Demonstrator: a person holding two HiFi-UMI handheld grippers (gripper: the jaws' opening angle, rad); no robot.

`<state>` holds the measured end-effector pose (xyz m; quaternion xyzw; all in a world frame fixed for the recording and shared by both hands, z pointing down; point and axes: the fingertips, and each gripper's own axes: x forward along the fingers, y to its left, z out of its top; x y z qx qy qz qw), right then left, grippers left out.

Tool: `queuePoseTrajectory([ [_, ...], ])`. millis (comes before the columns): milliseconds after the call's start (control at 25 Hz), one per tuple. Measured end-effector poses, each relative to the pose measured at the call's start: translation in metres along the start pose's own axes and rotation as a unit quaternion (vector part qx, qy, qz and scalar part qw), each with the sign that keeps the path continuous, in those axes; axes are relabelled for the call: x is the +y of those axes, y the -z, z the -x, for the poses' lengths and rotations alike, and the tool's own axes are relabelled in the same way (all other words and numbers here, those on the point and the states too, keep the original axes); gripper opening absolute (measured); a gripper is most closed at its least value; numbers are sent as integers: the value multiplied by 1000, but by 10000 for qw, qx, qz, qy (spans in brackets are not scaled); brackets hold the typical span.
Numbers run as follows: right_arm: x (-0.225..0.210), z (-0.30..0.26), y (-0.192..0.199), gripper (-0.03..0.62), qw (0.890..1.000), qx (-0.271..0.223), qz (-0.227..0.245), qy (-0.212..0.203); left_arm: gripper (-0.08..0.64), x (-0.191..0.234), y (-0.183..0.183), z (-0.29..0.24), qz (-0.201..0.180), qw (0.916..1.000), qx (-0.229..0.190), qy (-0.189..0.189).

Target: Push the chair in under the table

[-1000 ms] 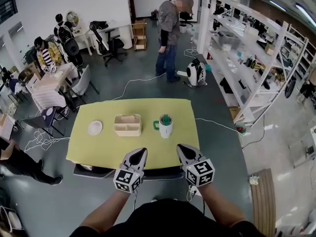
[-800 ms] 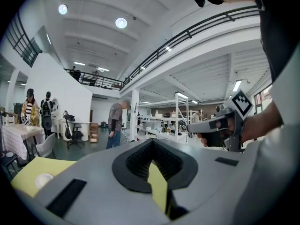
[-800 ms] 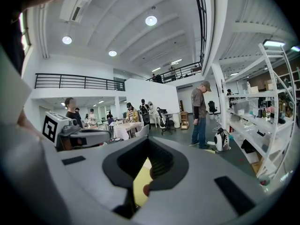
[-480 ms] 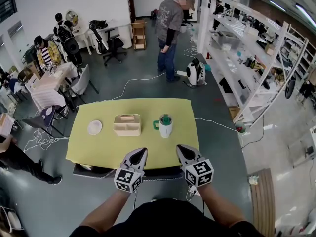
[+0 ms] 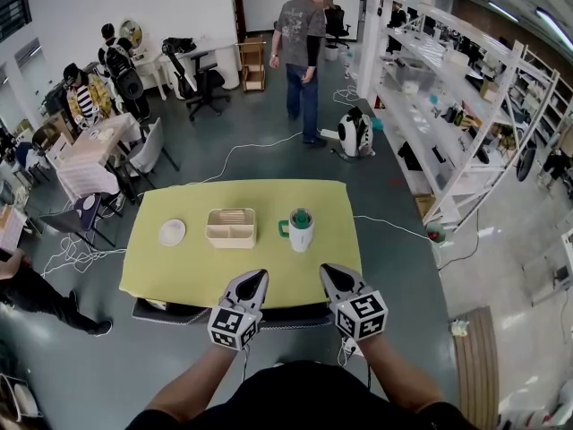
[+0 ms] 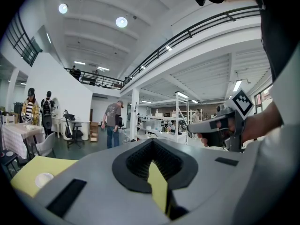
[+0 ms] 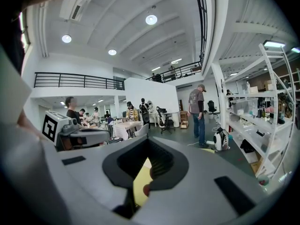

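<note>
The table (image 5: 179, 267) is covered by a yellow cloth. A dark chair (image 5: 291, 314) stands at its near edge, with only its back and seat edge showing beyond the cloth. My left gripper (image 5: 256, 278) and right gripper (image 5: 329, 270) are side by side just above the chair's back, their tips over the cloth's near edge. Both are shut with nothing between the jaws. Whether they touch the chair I cannot tell. In the left gripper view the jaws (image 6: 153, 146) meet with yellow cloth (image 6: 158, 186) beyond them. The right gripper view shows its jaws (image 7: 147, 144) meeting the same way.
On the table are a white plate (image 5: 172, 232), a wooden box (image 5: 231, 227) and a white jug with a green top (image 5: 300, 228). A person (image 5: 301, 56) stands beyond, next to a white machine (image 5: 356, 134). Shelving (image 5: 466, 106) runs along the right. Cables cross the floor; people and chairs are at left.
The person at the back has turned and stepped farther away. Neither gripper has moved, and the chair is where it was.
</note>
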<state>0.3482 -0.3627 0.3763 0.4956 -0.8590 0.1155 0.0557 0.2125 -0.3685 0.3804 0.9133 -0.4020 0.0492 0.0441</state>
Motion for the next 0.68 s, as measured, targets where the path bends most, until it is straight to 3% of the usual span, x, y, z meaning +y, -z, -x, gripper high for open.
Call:
queuePoseTrajectory([
  [680, -6, 1, 2, 14, 10000, 71, 17, 27, 8, 0, 0, -1, 8, 10000, 21, -1],
])
